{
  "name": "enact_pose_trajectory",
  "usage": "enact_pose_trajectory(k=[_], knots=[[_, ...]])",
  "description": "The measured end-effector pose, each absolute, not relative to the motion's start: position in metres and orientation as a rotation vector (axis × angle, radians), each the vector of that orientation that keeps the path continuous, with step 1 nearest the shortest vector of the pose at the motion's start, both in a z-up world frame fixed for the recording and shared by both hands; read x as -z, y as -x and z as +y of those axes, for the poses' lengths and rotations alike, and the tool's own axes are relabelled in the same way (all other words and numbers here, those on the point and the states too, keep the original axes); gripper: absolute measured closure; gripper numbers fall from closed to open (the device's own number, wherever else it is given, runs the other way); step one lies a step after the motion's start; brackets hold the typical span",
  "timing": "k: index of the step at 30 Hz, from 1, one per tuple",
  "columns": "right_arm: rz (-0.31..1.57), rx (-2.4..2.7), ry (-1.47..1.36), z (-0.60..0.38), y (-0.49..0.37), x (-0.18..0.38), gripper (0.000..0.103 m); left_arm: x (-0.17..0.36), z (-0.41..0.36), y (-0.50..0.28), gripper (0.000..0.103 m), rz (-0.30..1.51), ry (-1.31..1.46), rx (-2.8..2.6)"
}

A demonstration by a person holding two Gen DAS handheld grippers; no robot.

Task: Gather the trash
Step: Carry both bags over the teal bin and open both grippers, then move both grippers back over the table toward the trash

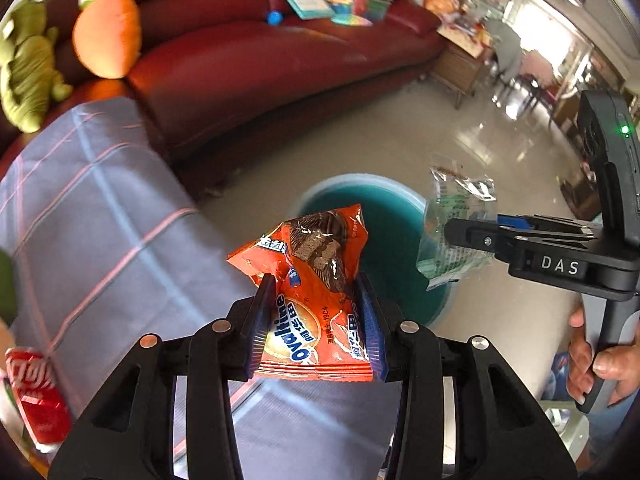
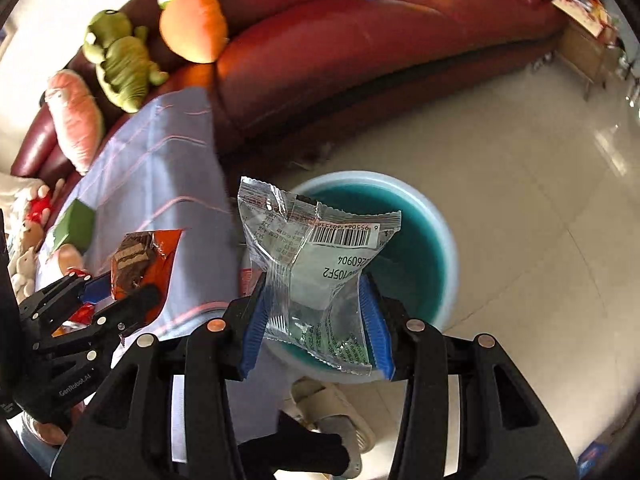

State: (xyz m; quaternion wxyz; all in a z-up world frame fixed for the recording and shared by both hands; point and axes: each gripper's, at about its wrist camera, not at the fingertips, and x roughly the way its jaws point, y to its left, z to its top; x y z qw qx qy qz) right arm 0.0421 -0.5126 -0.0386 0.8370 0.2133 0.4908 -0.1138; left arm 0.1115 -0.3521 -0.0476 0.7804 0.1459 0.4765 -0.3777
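Observation:
My left gripper [image 1: 316,308] is shut on an orange Ovaltine wrapper [image 1: 316,280], held over the edge of the cloth-covered table beside a teal bin [image 1: 384,216] on the floor. The right gripper [image 2: 316,312] is shut on a clear plastic wrapper [image 2: 312,264] with a barcode, hanging above the bin [image 2: 404,240]. In the left wrist view the right gripper [image 1: 452,236] comes in from the right with the clear wrapper [image 1: 452,220] over the bin. In the right wrist view the left gripper [image 2: 128,296] shows at the left with the orange wrapper [image 2: 140,260].
A table under a lilac checked cloth [image 1: 100,220] carries a red cola can [image 1: 34,392] and a green box [image 2: 76,226]. A dark red sofa [image 1: 260,64] with plush toys stands behind. A slipper [image 2: 336,412] lies on the pale tiled floor [image 2: 520,184].

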Motion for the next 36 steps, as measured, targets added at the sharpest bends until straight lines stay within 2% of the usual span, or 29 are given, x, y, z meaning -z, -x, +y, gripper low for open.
enact_pose_trajectory(k=[4,6,9,11,17,22,24,25,36], knots=[[1.052,0.258,-0.476,-0.529,-0.044,0.05,0.06,0.066,-0.379,-0.114,0.058,1.066,-0.344,0.834],[1.057,0.264,-0.486,-0.536,-0.044,0.055,0.059,0.073,-0.388,-0.118,0.042,1.074,-0.358,0.829],[1.064,0.271,-0.491,-0.539,-0.045,0.058,0.059,0.074,-0.399,-0.118,0.025,1.058,-0.378,0.817],[1.069,0.276,-0.491,-0.542,-0.045,0.062,0.059,0.075,-0.4,-0.12,0.02,1.047,-0.374,0.812],[1.087,0.281,-0.494,-0.543,-0.048,0.069,0.059,0.079,-0.391,-0.121,0.019,1.063,-0.356,0.795],[1.113,0.288,-0.485,-0.541,-0.051,0.072,0.054,0.075,-0.373,-0.122,0.016,1.071,-0.327,0.772],[1.123,0.289,-0.486,-0.539,-0.05,0.072,0.036,0.071,-0.366,-0.121,0.012,1.062,-0.314,0.766],[1.122,0.295,-0.482,-0.538,-0.05,0.071,0.032,0.07,-0.363,-0.12,0.012,1.058,-0.312,0.764],[1.131,0.303,-0.469,-0.524,-0.041,0.053,0.02,0.05,-0.329,-0.116,0.009,1.035,-0.278,0.737]])
